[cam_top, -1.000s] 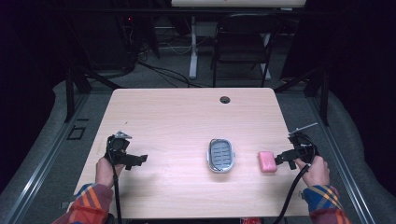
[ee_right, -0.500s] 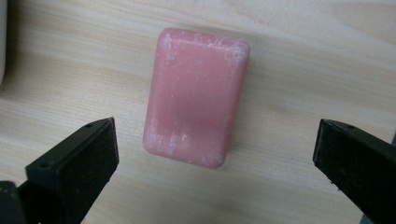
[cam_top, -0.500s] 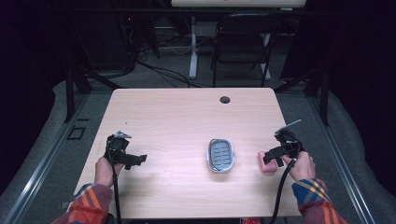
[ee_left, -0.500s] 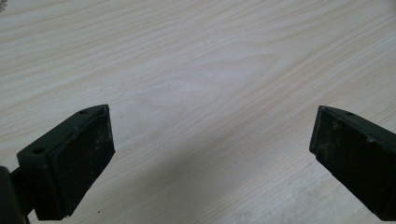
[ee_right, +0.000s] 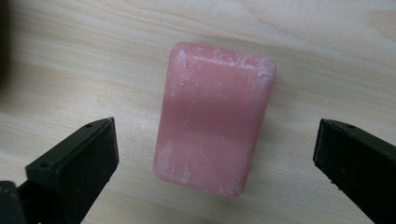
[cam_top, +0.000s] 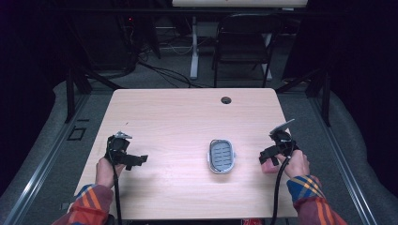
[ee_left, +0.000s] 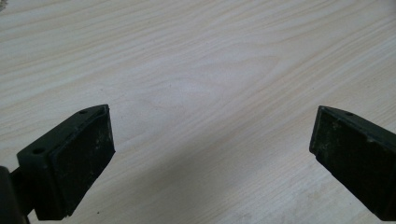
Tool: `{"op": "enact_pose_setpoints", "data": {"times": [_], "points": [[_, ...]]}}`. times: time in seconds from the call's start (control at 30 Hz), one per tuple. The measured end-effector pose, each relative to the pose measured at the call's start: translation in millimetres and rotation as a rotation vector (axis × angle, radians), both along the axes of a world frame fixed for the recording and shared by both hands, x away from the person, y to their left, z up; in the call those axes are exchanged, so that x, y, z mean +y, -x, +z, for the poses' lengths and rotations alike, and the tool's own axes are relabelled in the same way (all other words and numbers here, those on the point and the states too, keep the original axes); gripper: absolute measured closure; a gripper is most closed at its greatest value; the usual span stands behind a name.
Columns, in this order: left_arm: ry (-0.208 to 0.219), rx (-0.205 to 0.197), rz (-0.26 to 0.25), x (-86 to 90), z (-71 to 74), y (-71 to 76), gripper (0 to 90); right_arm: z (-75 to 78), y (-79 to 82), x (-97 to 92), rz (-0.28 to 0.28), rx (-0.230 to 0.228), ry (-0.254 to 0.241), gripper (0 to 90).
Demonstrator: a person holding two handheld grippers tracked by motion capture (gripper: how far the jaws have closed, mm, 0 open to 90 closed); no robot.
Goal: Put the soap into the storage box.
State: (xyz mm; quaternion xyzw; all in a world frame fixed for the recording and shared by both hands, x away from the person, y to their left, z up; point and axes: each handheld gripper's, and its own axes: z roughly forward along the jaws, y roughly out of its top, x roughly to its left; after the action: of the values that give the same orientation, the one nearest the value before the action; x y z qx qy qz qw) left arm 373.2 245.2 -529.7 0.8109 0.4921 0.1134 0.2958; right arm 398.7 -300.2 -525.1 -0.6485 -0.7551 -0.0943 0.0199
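A pink bar of soap [ee_right: 214, 117] lies flat on the wooden table, dusted with white marks. My right gripper [ee_right: 215, 154] hovers right over it, open, one jaw on each side of the bar and not touching it. From above, the soap [cam_top: 269, 167] peeks out under that gripper [cam_top: 268, 157] near the table's right edge. A grey soap dish [cam_top: 221, 156] with a ribbed dark inside sits just left of it. My left gripper [cam_top: 133, 160] is open over bare wood at the left, and its own view [ee_left: 210, 154] shows nothing between the jaws.
The light wooden table [cam_top: 187, 122] has a round cable hole [cam_top: 226, 100] near its far edge. A dark chair [cam_top: 241, 44] and cables stand on the floor behind the table. The person's plaid sleeves [cam_top: 307, 192] come in at the bottom.
The right gripper has moved left and down over the pink soap, which now sits between its open jaws. The left gripper has stayed put.
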Motion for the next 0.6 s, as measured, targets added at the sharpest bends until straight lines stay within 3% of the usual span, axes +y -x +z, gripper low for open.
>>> {"op": "enact_pose_setpoints", "data": {"times": [0.2, 0.27, 0.33, 0.5, 0.6], "points": [[0.006, -0.001, 0.007, 1.1, 1.0, 0.4, 0.0, -1.5, -3.5, 4.0, 0.022, 0.016, 0.023, 0.0], [0.012, 0.006, 0.006, -0.5, -0.3, -0.4, 0.0, -4.1, -4.8, 6.9, 0.002, 0.003, 0.021, 0.0], [0.008, 0.010, -0.001, -1.6, 0.1, 0.0, 0.0, -4.3, -6.6, 9.4, 0.021, 0.022, 0.037, 0.0], [0.006, -0.002, 0.002, 0.1, 1.4, 1.2, 0.0, -2.7, -8.3, 17.5, 0.041, 0.021, 0.078, 4.0], [0.008, -0.003, 0.003, 0.6, 1.2, 1.1, 0.0, -3.4, -8.0, 19.1, 0.039, 0.018, 0.070, 6.4]]}}
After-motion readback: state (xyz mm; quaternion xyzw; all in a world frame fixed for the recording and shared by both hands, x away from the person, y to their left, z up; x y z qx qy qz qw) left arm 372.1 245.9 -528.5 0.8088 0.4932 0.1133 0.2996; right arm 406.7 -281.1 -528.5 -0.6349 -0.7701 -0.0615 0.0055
